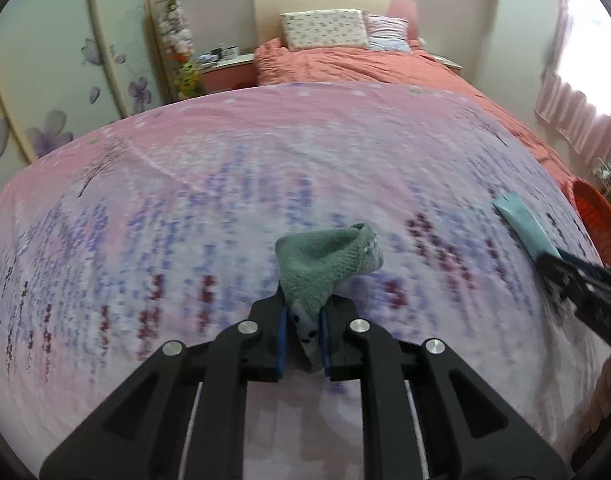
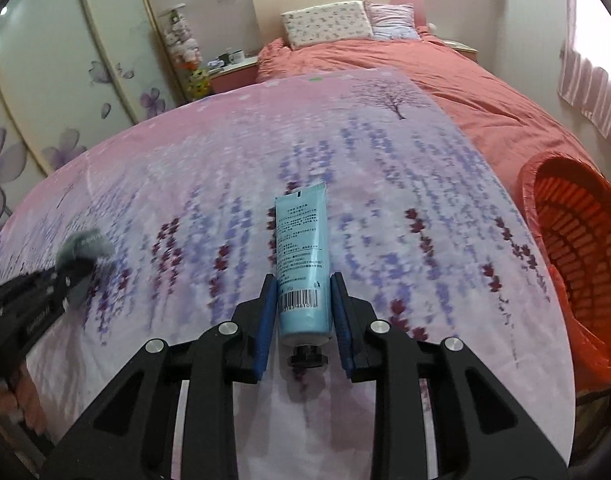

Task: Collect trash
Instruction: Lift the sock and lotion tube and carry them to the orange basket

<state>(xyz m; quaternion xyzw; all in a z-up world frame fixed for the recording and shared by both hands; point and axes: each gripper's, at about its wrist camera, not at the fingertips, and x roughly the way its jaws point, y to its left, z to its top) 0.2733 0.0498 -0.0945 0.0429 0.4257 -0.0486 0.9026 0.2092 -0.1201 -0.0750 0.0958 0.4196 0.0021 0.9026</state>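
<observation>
My left gripper (image 1: 303,310) is shut on a grey-green sock (image 1: 329,264) and holds it above the floral bedspread (image 1: 185,200). My right gripper (image 2: 303,284) is shut on a light blue tube (image 2: 302,256) with a black cap, its flat end pointing away. The tube also shows at the right of the left wrist view (image 1: 523,226), held by the right gripper (image 1: 561,268). The sock shows blurred at the left of the right wrist view (image 2: 85,246). An orange basket (image 2: 577,240) lined with an orange bag stands at the bed's right side.
The bed carries a salmon duvet (image 2: 445,76) and two pillows (image 2: 325,22) at the headboard. A nightstand (image 2: 229,66) with cups stands left of it. A wardrobe with flower decals (image 2: 45,92) fills the left wall. Pink curtains (image 2: 589,92) hang at right.
</observation>
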